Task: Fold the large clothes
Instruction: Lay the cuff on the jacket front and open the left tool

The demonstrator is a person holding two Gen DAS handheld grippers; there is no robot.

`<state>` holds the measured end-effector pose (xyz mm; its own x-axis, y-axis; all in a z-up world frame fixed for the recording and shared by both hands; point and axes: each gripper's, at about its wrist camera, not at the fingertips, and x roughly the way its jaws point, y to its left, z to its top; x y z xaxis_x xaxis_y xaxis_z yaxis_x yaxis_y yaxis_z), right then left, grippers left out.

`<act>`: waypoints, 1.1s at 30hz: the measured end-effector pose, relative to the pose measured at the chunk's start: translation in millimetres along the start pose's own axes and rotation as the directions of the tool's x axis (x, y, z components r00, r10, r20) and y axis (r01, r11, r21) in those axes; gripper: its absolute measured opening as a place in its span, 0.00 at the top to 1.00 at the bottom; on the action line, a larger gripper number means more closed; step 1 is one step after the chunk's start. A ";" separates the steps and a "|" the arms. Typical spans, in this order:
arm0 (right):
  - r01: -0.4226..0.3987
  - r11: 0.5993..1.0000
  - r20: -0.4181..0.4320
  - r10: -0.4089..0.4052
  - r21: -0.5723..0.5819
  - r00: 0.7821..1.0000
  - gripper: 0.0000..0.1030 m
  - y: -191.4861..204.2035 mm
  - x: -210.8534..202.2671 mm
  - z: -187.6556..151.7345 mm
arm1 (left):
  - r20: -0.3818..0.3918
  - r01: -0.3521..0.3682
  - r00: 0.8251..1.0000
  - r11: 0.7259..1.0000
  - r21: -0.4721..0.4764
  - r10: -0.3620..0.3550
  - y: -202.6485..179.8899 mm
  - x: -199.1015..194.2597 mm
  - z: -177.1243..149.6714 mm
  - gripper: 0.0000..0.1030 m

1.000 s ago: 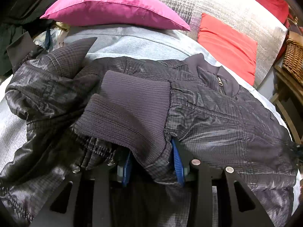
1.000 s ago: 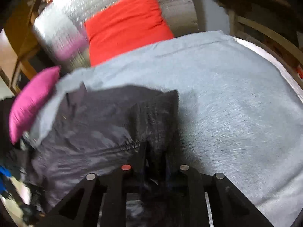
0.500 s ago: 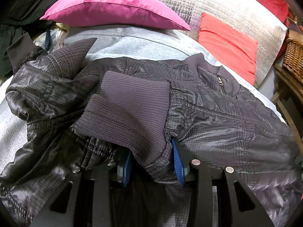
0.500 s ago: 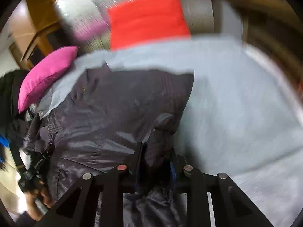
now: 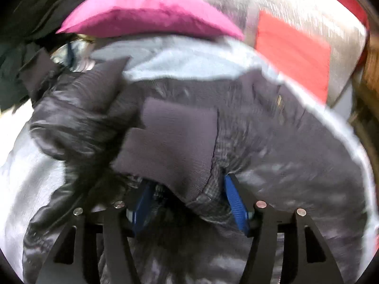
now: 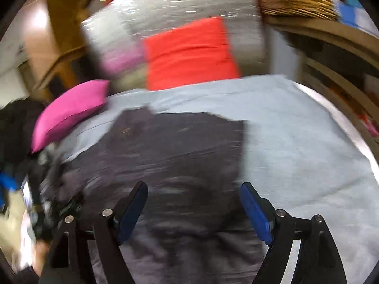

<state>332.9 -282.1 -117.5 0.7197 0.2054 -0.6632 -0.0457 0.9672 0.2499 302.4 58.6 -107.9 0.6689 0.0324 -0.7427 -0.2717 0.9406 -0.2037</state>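
Our right gripper (image 6: 193, 207) now stands wide open with nothing between its blue pads; half a second ago it pinched the jacket's (image 6: 175, 151) edge, so that fold is laid. Our left gripper (image 5: 187, 203), low in its frame, is parted around the ribbed cuff (image 5: 170, 142), fabric bunched between the pads. The jacket lies mid-frame on the grey cover (image 6: 296, 127), pink pillow (image 6: 68, 111) at left.

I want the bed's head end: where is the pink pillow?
In the left wrist view the pink pillow lies top centre, beyond the dark jacket, on the grey bedspread, left of the red cushion.
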 end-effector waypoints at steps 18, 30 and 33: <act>-0.005 1.000 -0.096 0.004 -0.015 0.995 0.14 -15.3 47.5 -40.2 | 0.084 -0.139 0.988 0.978 0.157 0.127 -24.8 -3.9 20.4 0.28; 0.124 0.992 -0.154 -0.119 0.021 0.981 0.15 -13.6 101.6 34.1 | 0.058 -0.209 0.978 0.939 0.274 0.200 -30.1 60.0 4.0 0.21; 0.190 0.980 -0.195 -0.199 -0.067 0.960 0.11 -6.6 119.4 27.5 | 0.064 -0.207 0.978 0.941 0.269 0.197 -26.8 61.6 4.7 0.20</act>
<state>438.1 -268.1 -178.9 0.5653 0.0335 -0.8242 0.0454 0.9964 0.0716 354.1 37.0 -145.2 0.6455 0.2383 -0.7256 -0.2077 0.9690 0.1335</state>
